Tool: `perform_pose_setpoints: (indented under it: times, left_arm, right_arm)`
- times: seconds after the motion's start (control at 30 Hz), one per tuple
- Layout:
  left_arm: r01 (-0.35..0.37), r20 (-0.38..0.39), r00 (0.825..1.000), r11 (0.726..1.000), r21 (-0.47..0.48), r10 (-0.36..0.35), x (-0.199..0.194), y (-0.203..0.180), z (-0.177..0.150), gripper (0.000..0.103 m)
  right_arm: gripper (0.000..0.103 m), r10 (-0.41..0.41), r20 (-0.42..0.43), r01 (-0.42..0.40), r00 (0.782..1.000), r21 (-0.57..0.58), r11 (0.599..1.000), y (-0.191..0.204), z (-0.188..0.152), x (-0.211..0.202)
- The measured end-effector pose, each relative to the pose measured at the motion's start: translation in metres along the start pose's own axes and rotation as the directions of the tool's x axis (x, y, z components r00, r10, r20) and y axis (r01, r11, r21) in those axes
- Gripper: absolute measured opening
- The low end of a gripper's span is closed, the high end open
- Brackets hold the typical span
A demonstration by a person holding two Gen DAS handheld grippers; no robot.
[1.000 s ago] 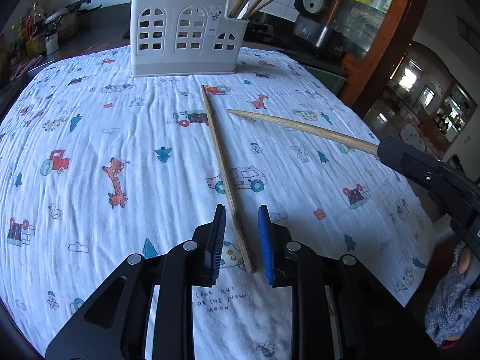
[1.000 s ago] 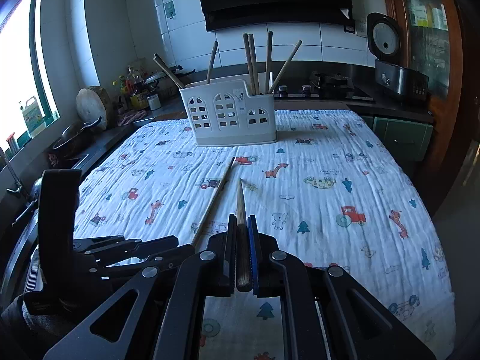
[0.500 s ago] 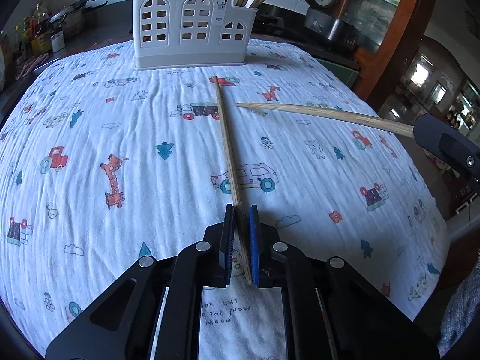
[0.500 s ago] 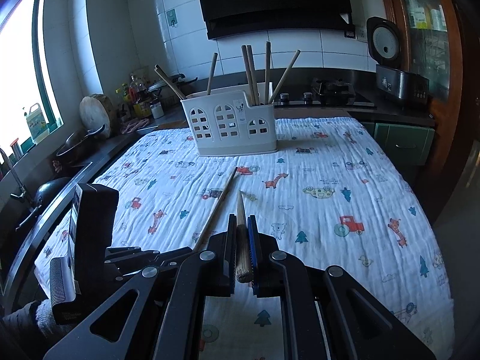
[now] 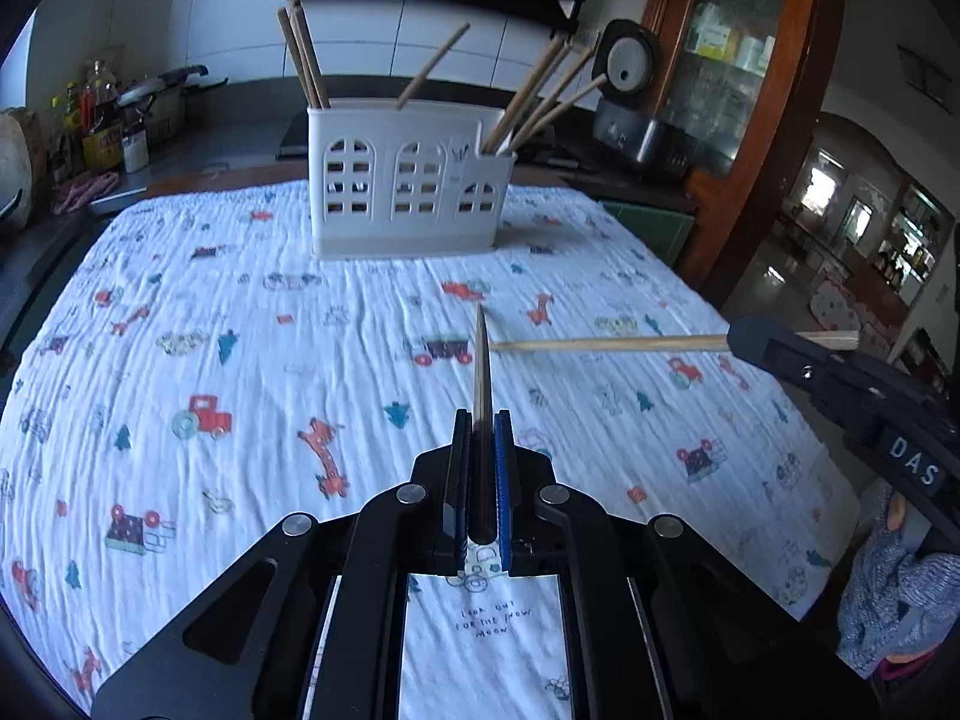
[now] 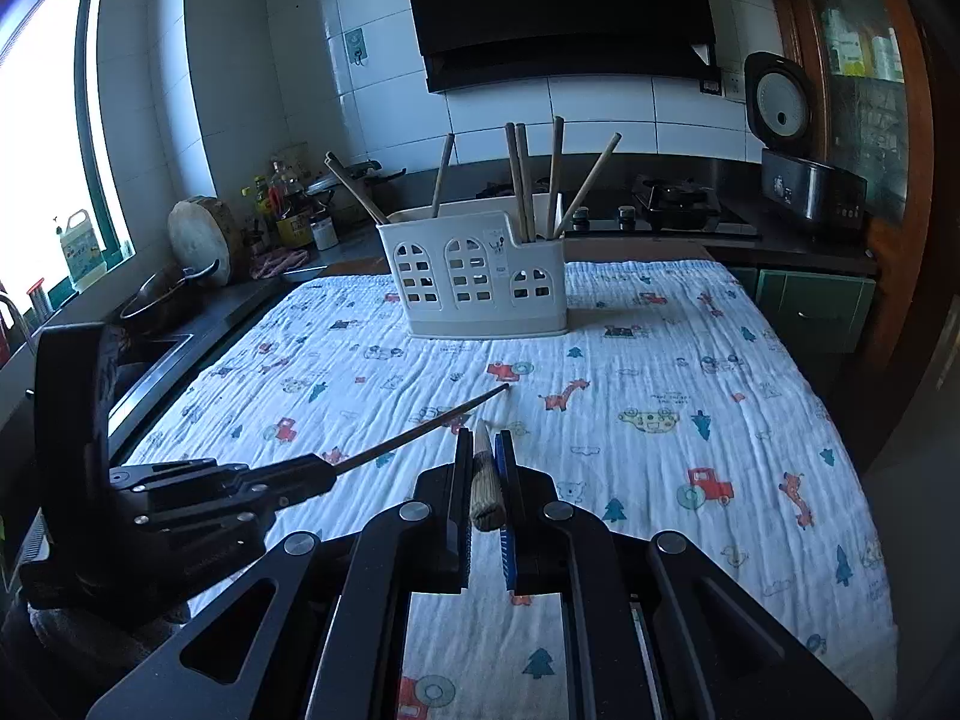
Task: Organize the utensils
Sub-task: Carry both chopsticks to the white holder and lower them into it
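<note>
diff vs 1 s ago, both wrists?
Left gripper shut its jaws on the chopstick that lay on the cloth and lifted it clear. Unchanged: right gripper clamps the second chopstick; utensil holder unmoved.

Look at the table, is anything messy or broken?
Nothing looks broken or spilled. The chopsticks in the white holder lean every which way, and the tablecloth is wrinkly. Each gripper, left and right, holds one chopstick.
</note>
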State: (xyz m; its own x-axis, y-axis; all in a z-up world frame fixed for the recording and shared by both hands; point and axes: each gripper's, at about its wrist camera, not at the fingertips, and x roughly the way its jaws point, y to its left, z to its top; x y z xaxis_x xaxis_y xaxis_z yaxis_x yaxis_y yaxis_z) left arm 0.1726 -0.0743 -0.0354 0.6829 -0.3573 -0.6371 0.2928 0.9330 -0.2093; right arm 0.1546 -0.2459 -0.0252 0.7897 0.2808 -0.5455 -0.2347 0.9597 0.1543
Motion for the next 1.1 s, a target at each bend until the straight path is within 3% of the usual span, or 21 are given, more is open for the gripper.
perform_pose_setpoints:
  times: [0.2,0.4,0.73,1.1]
  left_arm:
    - [0.004,0.098,0.995,1.000,0.016,-0.005,-0.029,0.004,0.024,0.006]
    - [0.016,0.100,0.995,1.000,0.021,-0.018,-0.031,0.018,0.051,0.006]
    - [-0.002,0.090,0.996,0.998,0.057,-0.003,-0.024,0.037,0.118,0.006]
    - [-0.044,0.228,0.974,0.991,0.129,0.014,-0.067,0.032,0.206,0.006]
  right_arm:
    - [0.007,0.020,0.013,-0.020,1.000,-0.021,1.000,0.005,0.022,0.000]
    - [0.007,0.036,-0.017,-0.037,0.999,-0.083,0.996,0.010,0.052,0.013]
    - [0.007,0.073,-0.035,-0.077,0.997,-0.143,0.987,0.011,0.143,0.021]
    - [0.007,0.044,-0.013,-0.046,0.999,-0.204,0.978,0.013,0.226,0.020]
